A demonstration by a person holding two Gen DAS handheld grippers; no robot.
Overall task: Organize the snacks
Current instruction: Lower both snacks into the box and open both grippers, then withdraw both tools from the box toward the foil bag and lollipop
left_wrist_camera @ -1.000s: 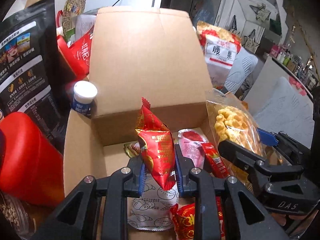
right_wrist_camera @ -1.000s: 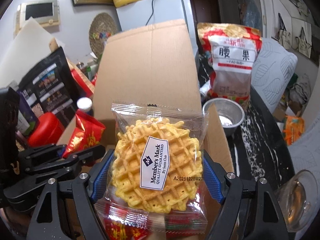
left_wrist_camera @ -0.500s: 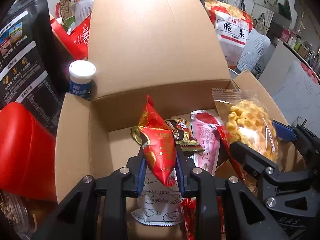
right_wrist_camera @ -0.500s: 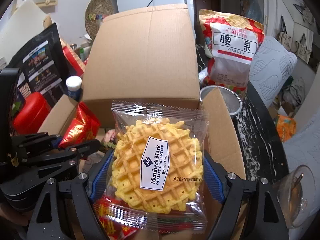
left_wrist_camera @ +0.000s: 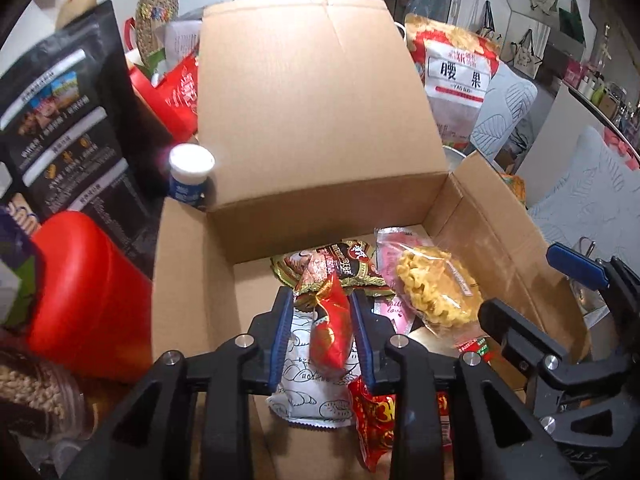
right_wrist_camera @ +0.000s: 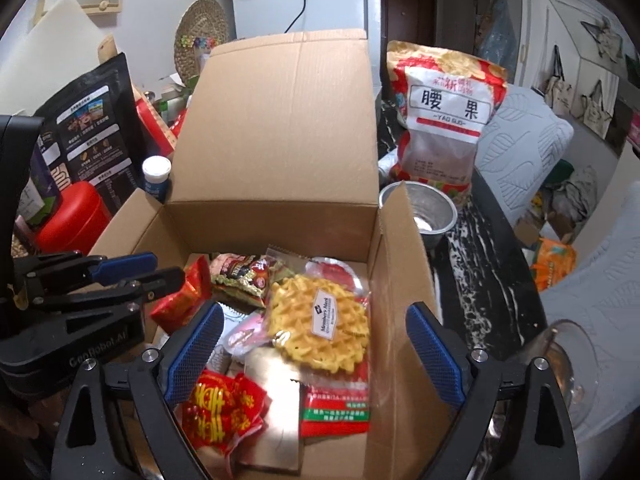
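Two grippers worked over the open brown cardboard box [right_wrist_camera: 276, 216]. The left gripper [left_wrist_camera: 320, 334], lower centre, was opening with the small red foil snack packet [left_wrist_camera: 330, 330] between its pads; snagged foil could drag it out. The right gripper [right_wrist_camera: 312, 354] was opening, empty. The clear-wrapped yellow waffle [right_wrist_camera: 320, 322] lay centre frame atop loose packets and could slide.

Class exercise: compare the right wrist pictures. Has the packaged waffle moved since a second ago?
Yes. The waffle packet has left the right gripper, whose jaws are opening, and dropped down into the cardboard box, where it lies on the other snacks.
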